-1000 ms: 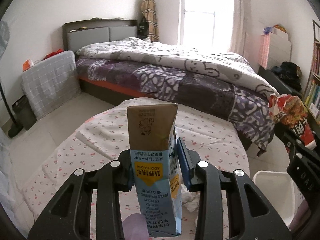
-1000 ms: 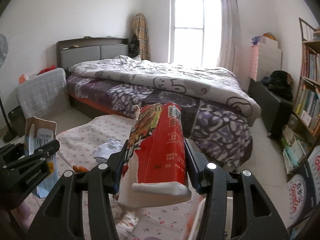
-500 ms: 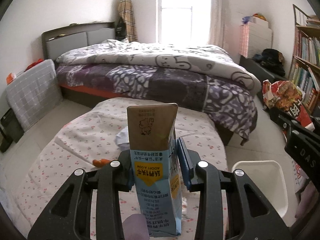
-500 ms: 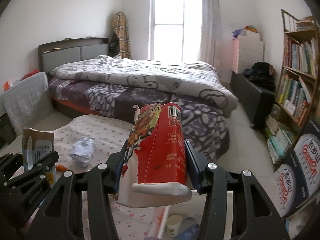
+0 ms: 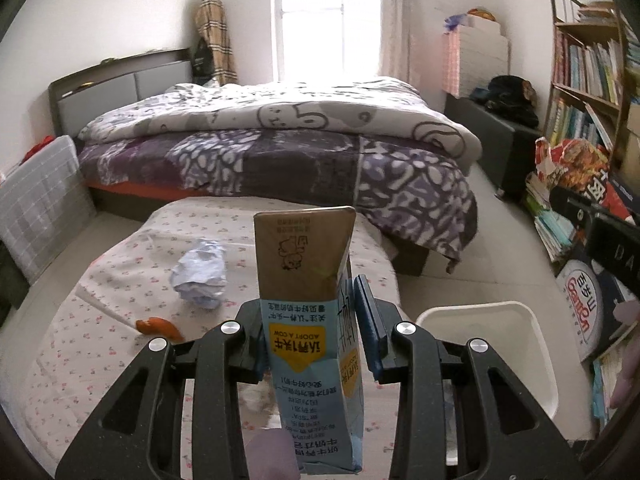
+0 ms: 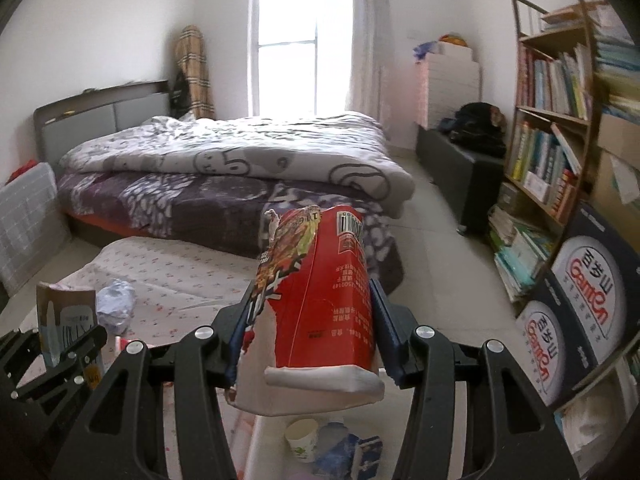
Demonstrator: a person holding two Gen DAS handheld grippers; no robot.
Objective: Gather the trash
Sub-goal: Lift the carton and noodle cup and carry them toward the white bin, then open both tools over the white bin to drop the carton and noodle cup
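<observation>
Now the left tongs (image 5: 312,336) are pinching a milk carton (image 5: 310,320), blue below and brown at the top, which stands upright in the lower centre of the left wrist view with its printing upside down. Behind it, a low worktop (image 5: 280,216) with a flowered cloth fills the middle of the frame. On this cloth, at centre left, lies a crumpled ball of paper (image 5: 200,274), and near it, lower left, a small orange scrap (image 5: 158,327). At the lower right of this view stands a white bin (image 5: 532,344), just beside the worktop edge.

The right tongs (image 6: 308,344) are pinching a red snack bag (image 6: 320,300) with a torn top, tilted a little to the left, in the centre of the right wrist view. Below the bag, at the bottom centre of the frame, the inside of the bin shows a paper cup (image 6: 302,440) and some blue wrapper (image 6: 344,450). At the left edge of this view the left tongs with the carton appear again, above the worktop.

Far behind there is a bed (image 6: 224,168) with a purple and white quilt, at the right edge a bookshelf (image 6: 560,128), and dark boxes (image 6: 588,300) with red letters under it.
</observation>
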